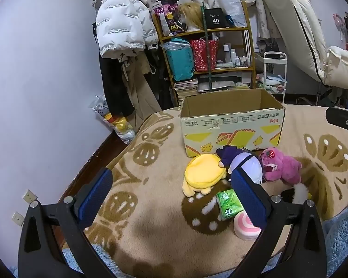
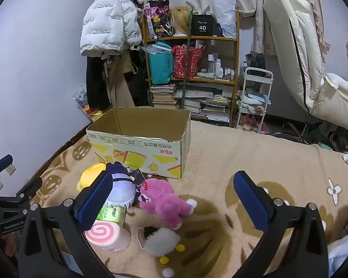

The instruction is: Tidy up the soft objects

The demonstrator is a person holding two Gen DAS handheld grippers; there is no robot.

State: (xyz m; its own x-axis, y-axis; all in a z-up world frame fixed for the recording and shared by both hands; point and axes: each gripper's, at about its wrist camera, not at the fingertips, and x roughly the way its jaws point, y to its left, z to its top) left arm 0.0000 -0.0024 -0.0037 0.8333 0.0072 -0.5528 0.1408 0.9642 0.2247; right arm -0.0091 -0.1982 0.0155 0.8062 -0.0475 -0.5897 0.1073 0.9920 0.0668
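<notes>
Plush pile lies on blanket [image 2: 255,153] just before empty box [image 2: 139,136]. Left gripper [image 1: 171,185] and right gripper [image 2: 174,190] both spread wide, holding nothing. Suggest: right takes pink bear [image 2: 164,201] by body, squeeze gently, lift over box rim, release inside.

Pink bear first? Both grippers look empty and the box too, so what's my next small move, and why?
Probably bring the right gripper down over the pink bear. Both grippers are open and hold nothing; the bear lies between the right one's fingers on the blanket, and the cardboard box stands open just behind.
</notes>
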